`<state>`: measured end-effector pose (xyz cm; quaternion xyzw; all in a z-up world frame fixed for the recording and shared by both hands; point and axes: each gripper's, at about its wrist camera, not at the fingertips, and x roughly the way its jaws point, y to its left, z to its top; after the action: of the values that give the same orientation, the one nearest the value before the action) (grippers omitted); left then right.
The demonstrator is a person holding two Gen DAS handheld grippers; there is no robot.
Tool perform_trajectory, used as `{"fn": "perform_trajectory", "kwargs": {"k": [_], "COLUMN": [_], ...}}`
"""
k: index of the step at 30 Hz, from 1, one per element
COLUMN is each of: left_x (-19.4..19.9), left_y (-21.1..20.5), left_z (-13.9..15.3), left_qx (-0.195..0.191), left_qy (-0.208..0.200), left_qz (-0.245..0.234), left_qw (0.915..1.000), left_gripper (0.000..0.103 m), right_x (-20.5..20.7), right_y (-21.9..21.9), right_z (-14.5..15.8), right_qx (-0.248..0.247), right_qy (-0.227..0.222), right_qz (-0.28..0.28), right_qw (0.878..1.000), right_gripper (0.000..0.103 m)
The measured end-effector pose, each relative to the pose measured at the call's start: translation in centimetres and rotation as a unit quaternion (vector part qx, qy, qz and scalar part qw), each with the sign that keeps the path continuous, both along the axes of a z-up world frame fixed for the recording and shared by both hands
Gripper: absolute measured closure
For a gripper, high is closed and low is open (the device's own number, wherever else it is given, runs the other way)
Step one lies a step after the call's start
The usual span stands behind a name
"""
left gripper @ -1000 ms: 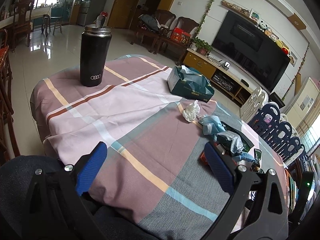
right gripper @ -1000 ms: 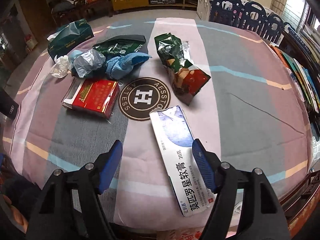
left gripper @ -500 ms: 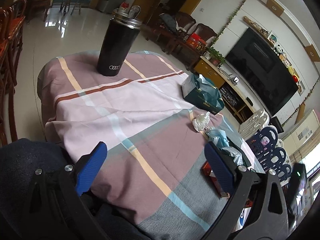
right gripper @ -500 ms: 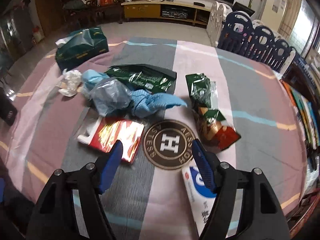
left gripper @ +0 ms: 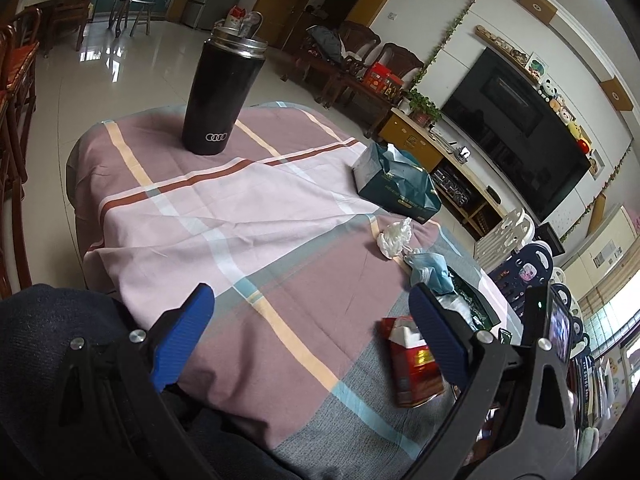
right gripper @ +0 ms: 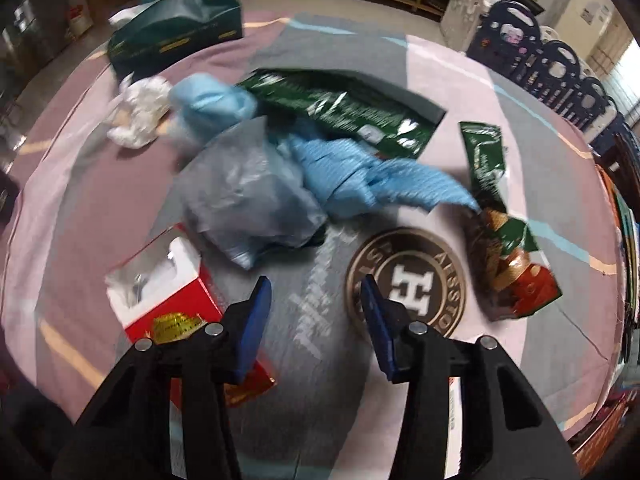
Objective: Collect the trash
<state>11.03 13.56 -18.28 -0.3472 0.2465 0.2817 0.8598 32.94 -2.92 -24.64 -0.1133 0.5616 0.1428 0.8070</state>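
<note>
Trash lies piled on the checked tablecloth (right gripper: pixel 460 80): a crumpled grey plastic bag (right gripper: pixel 244 196), blue cloth pieces (right gripper: pixel 360 176), a green wrapper (right gripper: pixel 348 108), a torn green-and-red snack pack (right gripper: pixel 504 248), a white tissue wad (right gripper: pixel 138 114) and an open red box (right gripper: pixel 176 300). My right gripper (right gripper: pixel 316 292) hovers just short of the grey bag, its jaws closing with only bare cloth between them. My left gripper (left gripper: pixel 308 312) stands wide open over the near table edge, holding nothing; the red box (left gripper: pixel 412 364) lies by its right finger.
A black tumbler (left gripper: pixel 218 92) stands at the table's far corner. A dark green tissue box (left gripper: pixel 396 184) sits beyond the pile. A round brown coaster (right gripper: pixel 408 280) lies right of my right gripper. Chairs, a TV unit and a play fence surround the table.
My right gripper has moved forward over the table, from the white-and-blue tube box to the grey bag, and its jaws have narrowed. The left gripper's view has rolled slightly.
</note>
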Motion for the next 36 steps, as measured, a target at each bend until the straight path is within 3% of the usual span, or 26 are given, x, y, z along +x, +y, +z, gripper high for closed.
{"fn": "perform_trajectory", "kwargs": {"k": [2, 5, 8, 9, 13, 19, 23, 25, 29, 36], "left_x": [-0.1, 0.3, 1.9, 2.5, 4.2, 5.6, 5.7, 5.7, 5.8, 7.0], "left_y": [0.3, 0.6, -0.2, -0.8, -2.6, -4.0, -4.6, -4.8, -4.8, -5.8], "left_z": [-0.1, -0.4, -0.7, -0.7, -0.8, -1.4, -1.4, -1.4, -1.4, -1.6], "left_qx": [-0.008, -0.021, -0.012, 0.001, 0.038, 0.065, 0.078, 0.083, 0.086, 0.112], "left_qy": [0.0, 0.01, 0.045, 0.059, 0.099, 0.141, 0.149, 0.15, 0.154, 0.169], "left_qz": [0.002, 0.001, -0.035, -0.049, -0.096, -0.132, -0.139, -0.14, -0.138, -0.146], "left_qw": [1.0, 0.9997, 0.9983, 0.9971, 0.9897, 0.979, 0.976, 0.9751, 0.9745, 0.9682], "left_gripper": [0.006, 0.006, 0.006, 0.006, 0.006, 0.006, 0.006, 0.006, 0.006, 0.006], "right_x": [-2.3, -4.9, -5.8, -5.8, -4.8, -5.1, -6.3, -7.0, -7.9, -8.5], "right_y": [-0.5, -3.2, -7.1, -8.2, -11.4, -12.5, -13.5, -13.7, -13.4, -12.8], "right_z": [1.0, 3.9, 5.2, 5.0, 2.0, -0.5, -1.3, -1.5, -1.0, -0.6], "right_qx": [0.042, 0.043, -0.001, -0.01, -0.017, 0.006, 0.018, 0.021, 0.027, 0.072], "right_qy": [0.017, -0.044, -0.108, -0.11, -0.053, -0.012, -0.002, -0.007, -0.022, -0.016], "right_qz": [0.038, 0.032, -0.023, -0.036, -0.065, -0.101, -0.112, -0.109, -0.099, -0.114], "right_qw": [0.998, 0.998, 0.994, 0.993, 0.996, 0.995, 0.994, 0.994, 0.994, 0.991], "right_gripper": [0.055, 0.053, 0.026, 0.025, 0.025, 0.025, 0.025, 0.027, 0.058, 0.058]}}
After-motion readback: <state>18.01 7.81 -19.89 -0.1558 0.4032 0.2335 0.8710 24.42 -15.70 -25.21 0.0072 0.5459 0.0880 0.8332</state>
